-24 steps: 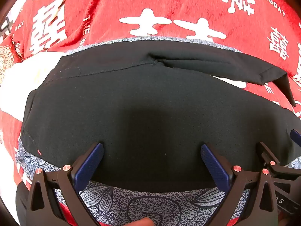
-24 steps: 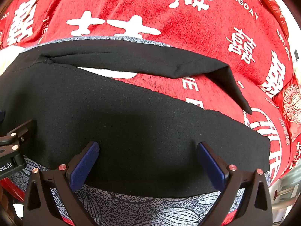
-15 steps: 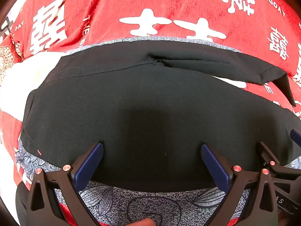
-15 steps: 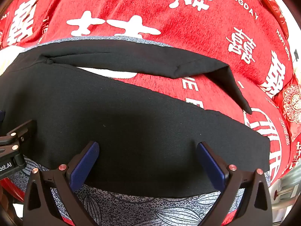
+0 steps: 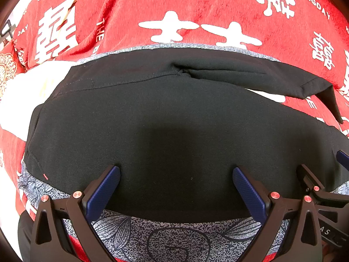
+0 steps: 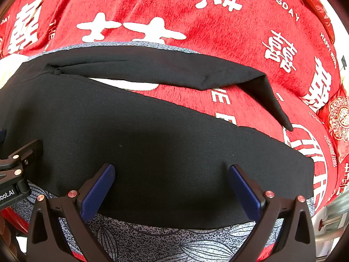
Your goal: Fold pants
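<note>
Both sets of jaws are spread as wide as they go on my end, nothing pinched. The left gripper (image 5: 176, 182) has its blue textured pads (image 5: 102, 191) hanging over the near edge of the black pants (image 5: 174, 120), and I can't tell if the tips are actually touching the cloth or just hovering. Same deal with the right gripper (image 6: 171, 180) over on its side, pads either side of the near hem area, pointing steeply down.

The pants (image 6: 152, 131) are laid out flat across the bed, waist end toward the left view, legs running off to the right. The near leg is smooth and wide. The far leg (image 6: 163, 67) is a narrower strip with its end flopped over into a pointed flap, and there's a wedge of bedding showing between the two legs. Fabric looks like a matte fine-weave knit with a visible stitched seam up near the crotch.

Underneath is a grey speckled sheet (image 5: 170, 238) with big leaf outlines, only peeking out along the near and far edges of the pants. Under that a fuzzy red blanket (image 6: 218, 32) with white characters and "BIG DAY" lettering, covering pretty much everything else. Bit of metal frame (image 6: 333, 207) at the right edge of the right view
</note>
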The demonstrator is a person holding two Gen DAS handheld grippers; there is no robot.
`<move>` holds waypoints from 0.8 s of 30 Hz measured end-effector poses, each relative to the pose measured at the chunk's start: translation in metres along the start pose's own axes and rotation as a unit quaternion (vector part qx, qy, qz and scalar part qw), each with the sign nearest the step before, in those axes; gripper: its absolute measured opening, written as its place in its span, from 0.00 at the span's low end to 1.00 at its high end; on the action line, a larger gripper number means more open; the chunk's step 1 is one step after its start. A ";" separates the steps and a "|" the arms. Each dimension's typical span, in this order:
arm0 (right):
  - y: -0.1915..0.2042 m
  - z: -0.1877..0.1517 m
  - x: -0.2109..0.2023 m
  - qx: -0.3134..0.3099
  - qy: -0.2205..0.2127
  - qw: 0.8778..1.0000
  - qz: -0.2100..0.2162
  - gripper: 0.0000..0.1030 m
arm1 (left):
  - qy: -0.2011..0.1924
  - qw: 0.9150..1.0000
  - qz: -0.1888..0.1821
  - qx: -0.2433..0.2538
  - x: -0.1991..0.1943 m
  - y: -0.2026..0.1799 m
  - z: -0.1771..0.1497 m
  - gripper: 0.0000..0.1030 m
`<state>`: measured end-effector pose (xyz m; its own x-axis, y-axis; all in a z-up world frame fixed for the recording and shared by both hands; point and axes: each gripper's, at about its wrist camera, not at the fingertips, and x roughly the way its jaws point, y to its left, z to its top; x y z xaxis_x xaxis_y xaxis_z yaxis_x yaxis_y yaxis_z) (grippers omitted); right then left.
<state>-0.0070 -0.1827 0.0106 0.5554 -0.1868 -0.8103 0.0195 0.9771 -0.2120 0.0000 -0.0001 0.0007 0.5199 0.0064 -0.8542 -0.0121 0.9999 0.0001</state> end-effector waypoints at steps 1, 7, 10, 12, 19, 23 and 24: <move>-0.001 0.000 0.001 0.001 0.001 1.000 0.002 1.00 | 0.000 1.000 0.000 0.000 0.000 0.000 0.000 1.00; -0.005 -0.003 0.002 0.011 0.005 1.000 0.014 1.00 | 0.001 1.000 0.005 0.000 -0.002 -0.001 -0.001 1.00; -0.007 -0.001 0.002 0.010 0.013 1.000 0.021 1.00 | 0.014 1.000 0.008 0.004 -0.004 -0.003 0.004 1.00; -0.007 0.002 0.000 0.004 0.020 1.000 0.023 1.00 | 0.031 0.999 0.010 0.018 -0.007 -0.004 0.010 1.00; 0.000 0.027 -0.046 -0.042 -0.041 0.998 0.021 1.00 | -0.010 0.998 0.018 0.052 -0.058 0.010 0.040 1.00; 0.004 0.051 -0.087 -0.057 -0.086 0.994 0.024 1.00 | -0.045 0.997 0.020 0.054 -0.095 0.030 0.073 1.00; 0.003 0.060 -0.100 -0.057 -0.098 0.993 0.031 1.00 | -0.056 0.997 0.022 0.056 -0.107 0.036 0.083 1.00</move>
<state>-0.0131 -0.1549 0.1237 0.7040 -0.0924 -0.7042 -0.1071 0.9663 -0.2339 0.0146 0.0363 0.1349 0.6131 0.0444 -0.7887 0.0562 0.9934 0.0996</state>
